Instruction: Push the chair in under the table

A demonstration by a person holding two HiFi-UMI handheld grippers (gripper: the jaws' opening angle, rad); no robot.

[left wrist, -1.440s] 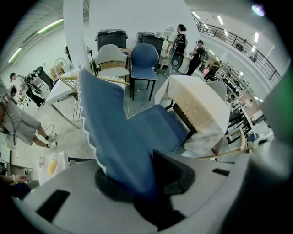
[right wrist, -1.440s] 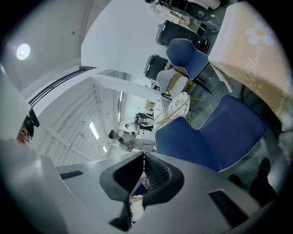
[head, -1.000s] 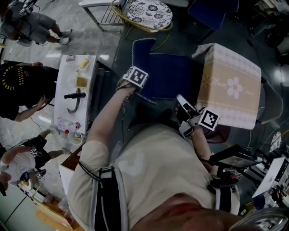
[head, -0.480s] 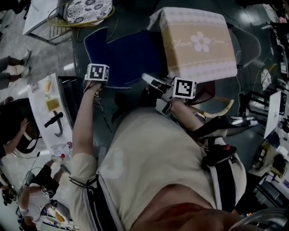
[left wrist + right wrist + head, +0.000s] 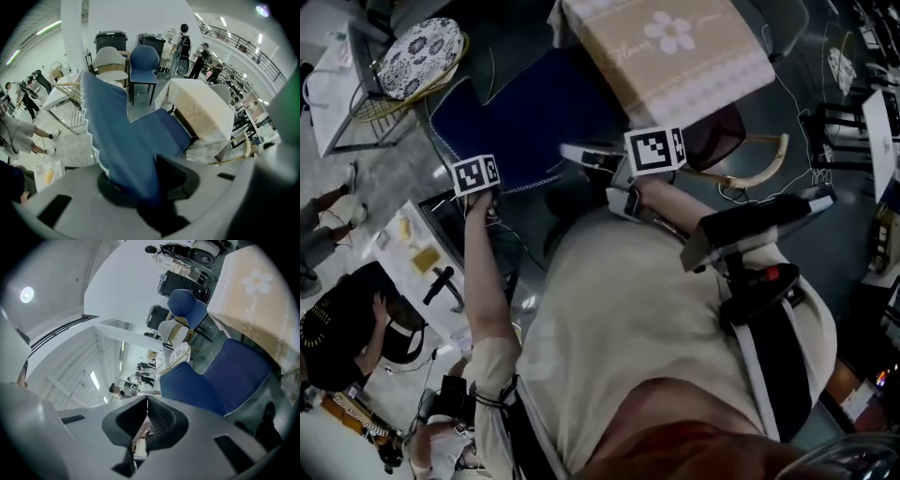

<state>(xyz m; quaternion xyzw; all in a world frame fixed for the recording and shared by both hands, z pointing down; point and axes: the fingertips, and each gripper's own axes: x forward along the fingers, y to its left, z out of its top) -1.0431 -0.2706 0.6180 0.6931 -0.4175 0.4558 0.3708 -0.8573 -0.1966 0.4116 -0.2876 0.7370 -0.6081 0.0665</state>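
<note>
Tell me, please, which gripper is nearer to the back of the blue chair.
Left. The left gripper is clamped on the chair back at its edge; the right gripper is shut and empty, apart from the chair, near the cloth-covered table.

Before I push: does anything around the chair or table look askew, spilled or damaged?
Nothing stands out. The blue chair sits intact, not yet under the cloth-covered table, and the left gripper is clamped on its backrest.
</note>
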